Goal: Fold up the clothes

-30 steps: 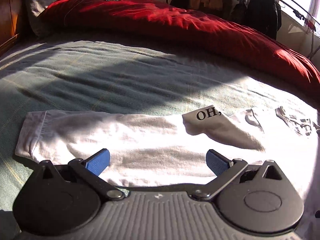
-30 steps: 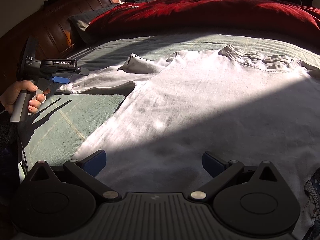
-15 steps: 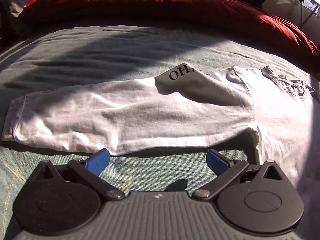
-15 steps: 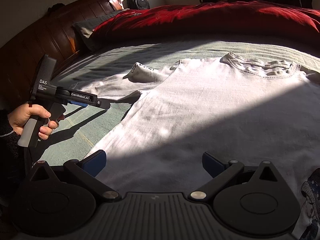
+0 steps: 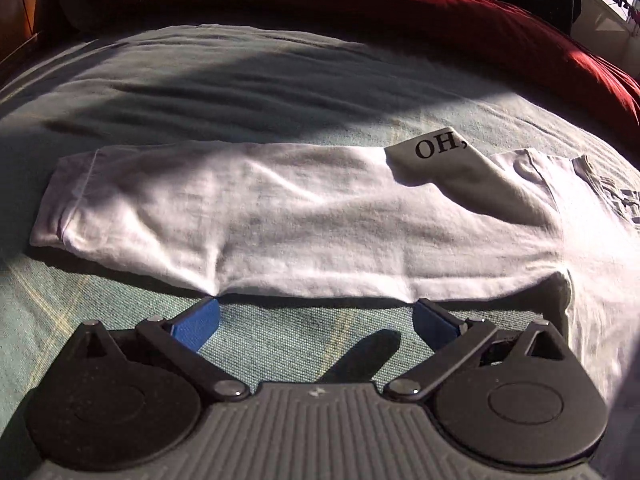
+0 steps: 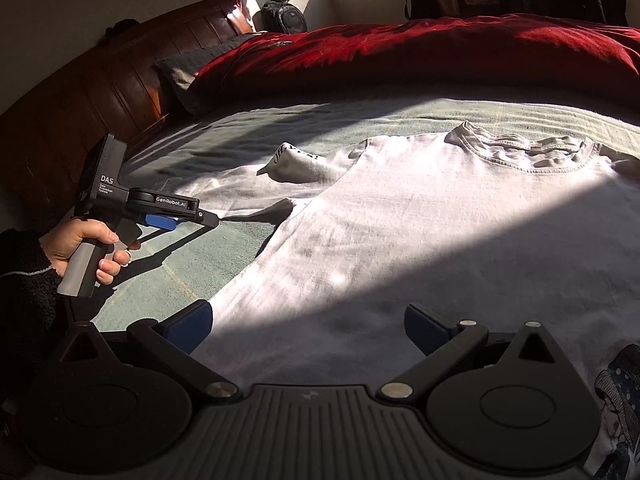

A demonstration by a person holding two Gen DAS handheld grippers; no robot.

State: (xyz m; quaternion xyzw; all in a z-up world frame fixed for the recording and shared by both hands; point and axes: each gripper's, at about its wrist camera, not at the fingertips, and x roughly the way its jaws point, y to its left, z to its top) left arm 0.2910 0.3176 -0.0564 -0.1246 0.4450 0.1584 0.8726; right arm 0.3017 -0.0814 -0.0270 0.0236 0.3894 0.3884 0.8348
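A white long-sleeved shirt [image 6: 420,240] lies spread flat on the bed, neck [image 6: 528,152] toward the far side. Its left sleeve [image 5: 248,216] stretches across the left wrist view, with a turned-up flap printed "OH," [image 5: 436,152] near the shoulder. My left gripper [image 5: 316,320] is open just short of the sleeve's near edge, its blue fingertips [image 5: 198,322] almost touching the cloth, nothing between them. From the right wrist view it appears as the left gripper [image 6: 180,216], held by a hand [image 6: 84,244]. My right gripper [image 6: 308,326] is open low over the shirt's body, holding nothing.
A green-grey bedcover [image 5: 200,80] lies under the shirt. A bunched red duvet [image 6: 420,52] runs along the far side, with a pillow [image 6: 180,76] and dark wooden headboard [image 6: 80,112] at the left. Another printed garment [image 6: 616,400] shows at the lower right.
My left gripper has pulled back off the sleeve toward the near edge of the bed and now faces the sleeve's near edge. The right gripper has barely moved.
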